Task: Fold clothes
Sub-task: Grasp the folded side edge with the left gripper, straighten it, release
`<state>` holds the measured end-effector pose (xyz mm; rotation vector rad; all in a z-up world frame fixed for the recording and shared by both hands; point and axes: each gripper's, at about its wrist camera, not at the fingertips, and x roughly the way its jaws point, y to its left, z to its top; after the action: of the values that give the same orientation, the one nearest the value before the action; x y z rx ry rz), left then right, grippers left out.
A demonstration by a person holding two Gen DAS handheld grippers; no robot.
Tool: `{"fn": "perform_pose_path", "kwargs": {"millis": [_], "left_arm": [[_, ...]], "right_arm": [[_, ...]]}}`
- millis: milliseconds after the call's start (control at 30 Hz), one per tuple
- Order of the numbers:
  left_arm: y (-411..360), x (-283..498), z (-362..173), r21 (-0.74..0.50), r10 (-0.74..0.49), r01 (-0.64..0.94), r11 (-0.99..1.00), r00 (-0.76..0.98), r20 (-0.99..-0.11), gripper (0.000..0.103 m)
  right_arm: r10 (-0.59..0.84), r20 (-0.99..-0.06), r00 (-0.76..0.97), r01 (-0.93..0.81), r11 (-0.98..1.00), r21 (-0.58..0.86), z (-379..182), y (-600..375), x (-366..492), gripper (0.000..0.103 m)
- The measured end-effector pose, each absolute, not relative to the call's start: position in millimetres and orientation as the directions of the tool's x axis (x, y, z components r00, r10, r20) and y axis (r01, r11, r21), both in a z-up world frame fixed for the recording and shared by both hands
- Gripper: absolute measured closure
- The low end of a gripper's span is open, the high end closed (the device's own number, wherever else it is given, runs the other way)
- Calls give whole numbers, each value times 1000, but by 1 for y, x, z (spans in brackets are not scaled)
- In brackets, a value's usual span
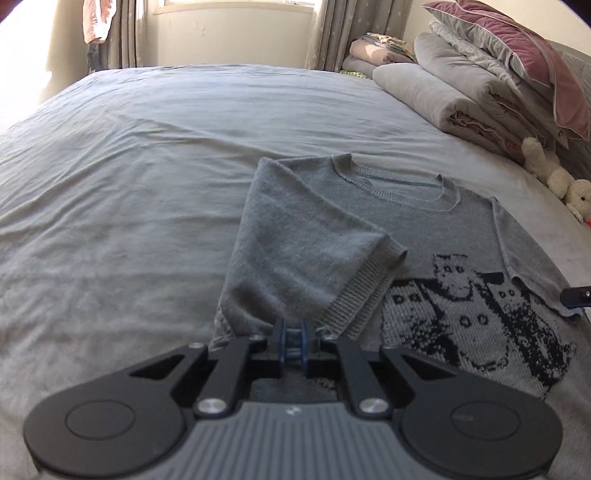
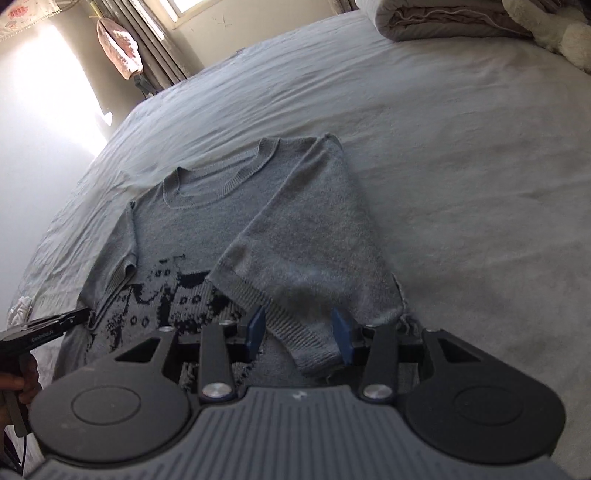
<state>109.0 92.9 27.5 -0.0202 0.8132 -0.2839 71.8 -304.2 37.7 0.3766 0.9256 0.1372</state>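
A grey knit sweater (image 1: 413, 221) with a dark cat pattern lies flat on the bed, neckline far from me. One side is folded over its front. In the left wrist view my left gripper (image 1: 293, 325) is shut on the lower corner of that folded flap (image 1: 303, 251). My right gripper (image 1: 576, 297) shows only as a dark tip at the frame's right edge, by the flat sleeve. In the right wrist view my right gripper (image 2: 299, 328) is open, and the flap's ribbed hem (image 2: 295, 332) lies loose between its blue pads (image 2: 256, 326). The left gripper (image 2: 83, 316) sits at the sweater's left edge, held by a hand (image 2: 22, 380).
The grey bed sheet (image 1: 129, 184) spreads wide to the left and beyond the sweater. Folded quilts and pillows (image 1: 480, 88) are stacked at the far right, with a white plush toy (image 1: 557, 177) beside them. Curtains and a window (image 1: 236, 29) stand behind the bed.
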Motion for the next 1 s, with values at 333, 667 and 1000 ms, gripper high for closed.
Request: {"fn": "perform_pose_path", "kwargs": {"millis": [333, 667, 1000], "left_arm": [[114, 101, 41, -191, -279, 205, 960, 624, -730, 93], [96, 101, 35, -202, -313, 245, 948, 619, -720, 78], [127, 88, 39, -167, -285, 247, 954, 587, -758, 78]], "right_arm": [[213, -766, 606, 91, 939, 332, 56, -318, 54, 56], [244, -724, 646, 50, 932, 359, 60, -315, 59, 54], [46, -813, 580, 71, 992, 107, 56, -315, 50, 50]]}}
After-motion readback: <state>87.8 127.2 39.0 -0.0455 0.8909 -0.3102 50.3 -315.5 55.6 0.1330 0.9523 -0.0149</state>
